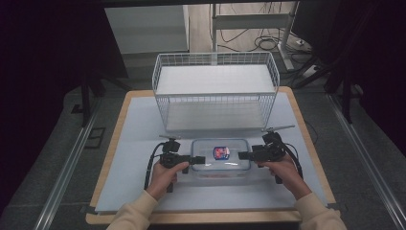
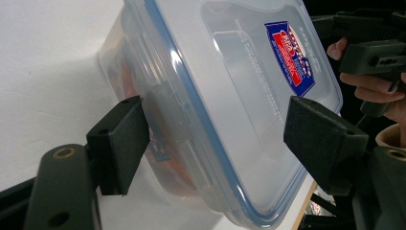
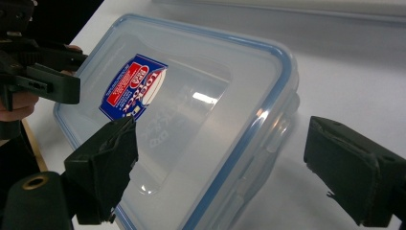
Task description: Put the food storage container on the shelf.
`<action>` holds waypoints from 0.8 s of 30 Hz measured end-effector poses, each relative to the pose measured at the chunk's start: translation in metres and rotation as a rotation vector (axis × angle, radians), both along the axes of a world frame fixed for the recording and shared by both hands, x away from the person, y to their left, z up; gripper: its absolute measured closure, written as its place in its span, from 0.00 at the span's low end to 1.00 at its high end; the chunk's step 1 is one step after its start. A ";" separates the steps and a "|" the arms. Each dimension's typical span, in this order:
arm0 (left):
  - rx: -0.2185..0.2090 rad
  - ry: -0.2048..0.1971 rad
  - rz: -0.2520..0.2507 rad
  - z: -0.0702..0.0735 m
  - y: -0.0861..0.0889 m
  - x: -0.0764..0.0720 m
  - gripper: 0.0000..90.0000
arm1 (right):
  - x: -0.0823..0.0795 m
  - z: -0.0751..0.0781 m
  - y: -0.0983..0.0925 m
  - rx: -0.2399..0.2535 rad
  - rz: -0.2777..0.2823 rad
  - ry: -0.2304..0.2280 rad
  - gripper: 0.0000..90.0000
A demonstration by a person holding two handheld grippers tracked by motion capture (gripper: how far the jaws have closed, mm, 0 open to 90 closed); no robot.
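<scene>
On the white mat (image 1: 134, 143) in front of you sits a clear plastic box (image 1: 221, 158) with a blue-edged lid and a red and blue label (image 1: 221, 153), near the front edge of the table (image 1: 113, 143). Behind it stands a white wire basket (image 1: 215, 91) with 2 shelves, well apart from the box.

Your left gripper (image 1: 200, 160) points at the left end of the box, and your left hand (image 1: 164, 176) holds it low by the mat. From the left gripper view, its 2 jaws stand wide apart around the box's end, 1 jaw beside the side wall by a lid clip, the other over the lid; whether either pad touches is not clear.

Your right gripper (image 1: 242, 155) points at the right end, held by your right hand (image 1: 283, 170). From the right gripper view, its 2 jaws are also spread wide, 1 over the lid near the label, the other out beside the box, clear of its side wall.

Something reddish shows through the box wall, too blurred to name.
</scene>
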State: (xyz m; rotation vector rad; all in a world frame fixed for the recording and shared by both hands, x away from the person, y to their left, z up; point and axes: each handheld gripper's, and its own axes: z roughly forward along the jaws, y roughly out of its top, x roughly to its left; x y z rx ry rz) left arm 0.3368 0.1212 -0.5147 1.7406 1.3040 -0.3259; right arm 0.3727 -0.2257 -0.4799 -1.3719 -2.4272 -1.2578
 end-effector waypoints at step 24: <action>-0.003 -0.004 0.009 0.000 0.000 -0.002 0.28 | 0.010 -0.017 -0.010 0.123 0.017 0.207 0.33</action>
